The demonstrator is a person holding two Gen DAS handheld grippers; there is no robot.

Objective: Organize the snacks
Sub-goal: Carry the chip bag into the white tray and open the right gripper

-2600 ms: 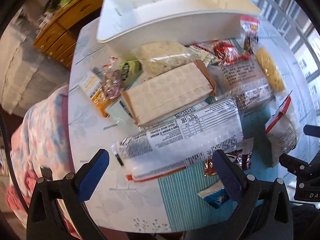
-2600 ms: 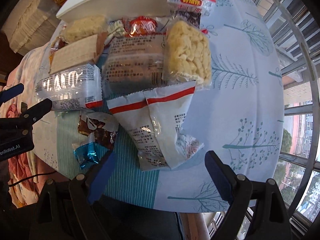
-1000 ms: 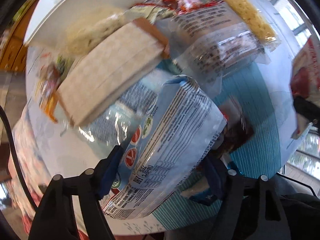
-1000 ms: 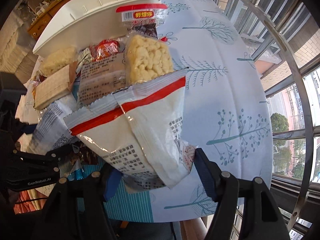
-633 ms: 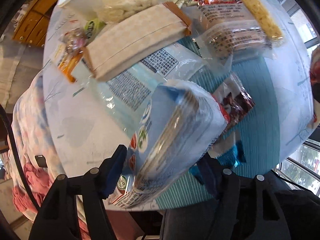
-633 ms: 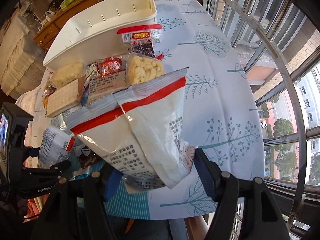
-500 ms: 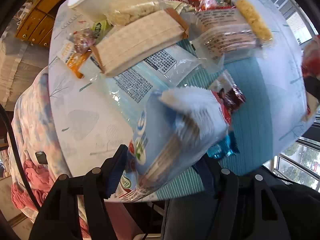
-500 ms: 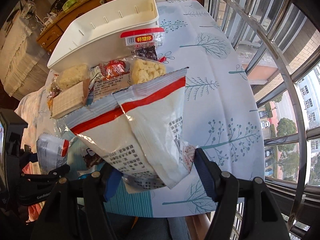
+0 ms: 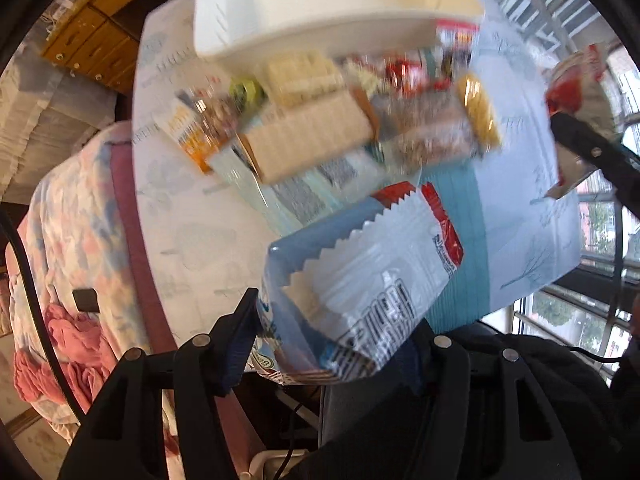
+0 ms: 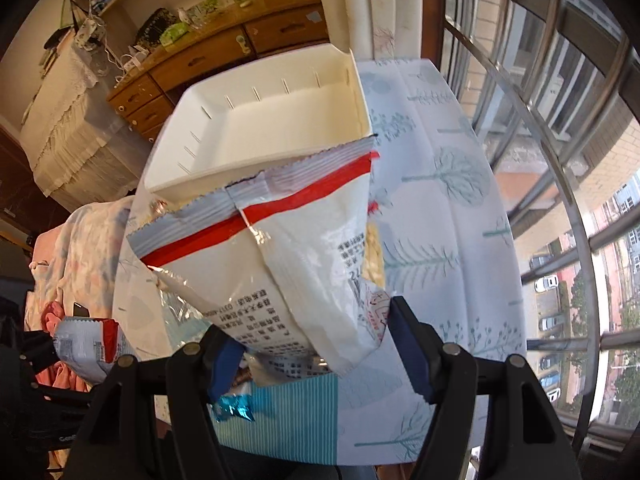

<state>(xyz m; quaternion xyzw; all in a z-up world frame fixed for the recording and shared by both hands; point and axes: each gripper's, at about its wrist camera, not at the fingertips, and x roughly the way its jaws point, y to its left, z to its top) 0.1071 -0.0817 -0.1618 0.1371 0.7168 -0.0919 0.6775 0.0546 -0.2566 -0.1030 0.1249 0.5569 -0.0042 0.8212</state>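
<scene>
Both packets are held clear of the pile, presumably so they can go over the wall of the white bin (image 10: 256, 120), which stands open and looks empty at the far end of the worktop (image 10: 452, 216).

The left hand-held gripper (image 9: 332, 344) clamps the blue-and-white biscuit packet (image 9: 360, 276) by its lower end. Its jaws have just been closing, the packet between them, and the packet's serrated seal points away from the camera. The right hand-held gripper (image 10: 316, 344) pinches the white snack bag with the red stripe (image 10: 272, 248) by its bottom corner, so the bag fans out toward the bin.

The remaining snacks lie bunched just in front of the bin: the tan wafer pack (image 9: 308, 140), the yellow puffed-snack pack (image 9: 480, 112) and small wrapped sweets. They are blurred, so labels are unreadable.
</scene>
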